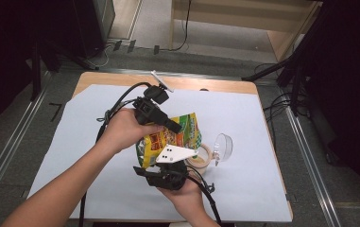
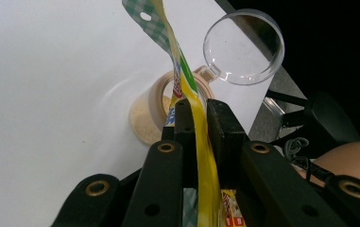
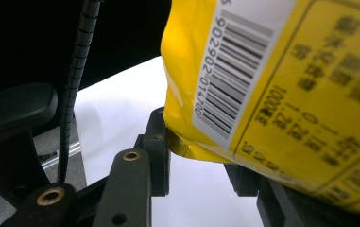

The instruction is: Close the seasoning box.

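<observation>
You had the yellow-and-green printed plastic snack bag (image 1: 170, 139) held up above the white-covered table (image 1: 73, 142), tilted just over the small beige open jar (image 1: 201, 156) with its clear round hinged lid (image 1: 223, 145) thrown back; this looked like the pouring step. Your left gripper (image 2: 197, 111) was clamped on the bag's thin upper edge, and your right gripper (image 3: 196, 163) was closed against its bottom corner by the barcode. Next you would have needed to tip the bag's mouth over the jar. The mouth itself was hidden, so whether it was open was unclear, and the jar's pale contents were hard to identify.
</observation>
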Action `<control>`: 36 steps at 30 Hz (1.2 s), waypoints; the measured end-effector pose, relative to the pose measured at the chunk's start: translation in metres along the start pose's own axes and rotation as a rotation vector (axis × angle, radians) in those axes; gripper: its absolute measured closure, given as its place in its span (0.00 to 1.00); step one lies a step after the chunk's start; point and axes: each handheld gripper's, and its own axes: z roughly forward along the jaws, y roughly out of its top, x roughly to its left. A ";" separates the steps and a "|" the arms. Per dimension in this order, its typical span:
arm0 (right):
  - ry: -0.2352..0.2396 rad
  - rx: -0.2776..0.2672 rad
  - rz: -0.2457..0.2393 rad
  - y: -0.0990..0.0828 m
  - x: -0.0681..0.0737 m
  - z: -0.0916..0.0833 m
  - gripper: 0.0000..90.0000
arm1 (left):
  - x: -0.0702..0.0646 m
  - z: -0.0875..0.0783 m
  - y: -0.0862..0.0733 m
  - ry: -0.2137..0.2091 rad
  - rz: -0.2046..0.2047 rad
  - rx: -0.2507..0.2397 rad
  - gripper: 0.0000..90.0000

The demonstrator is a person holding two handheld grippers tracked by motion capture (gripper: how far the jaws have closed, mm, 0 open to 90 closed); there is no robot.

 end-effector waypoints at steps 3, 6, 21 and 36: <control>0.004 0.003 0.005 0.000 0.000 0.000 0.74 | 0.001 0.000 0.000 -0.002 -0.004 0.001 0.93; 0.001 -0.001 0.003 0.000 -0.001 0.000 0.74 | 0.001 0.000 0.001 -0.002 -0.003 0.001 0.93; 0.004 -0.017 0.000 0.001 0.002 -0.001 0.74 | -0.002 -0.002 0.001 -0.004 0.007 -0.004 0.93; 0.010 -0.018 0.027 -0.001 -0.001 -0.001 0.75 | -0.008 0.001 0.003 0.005 0.019 0.002 0.93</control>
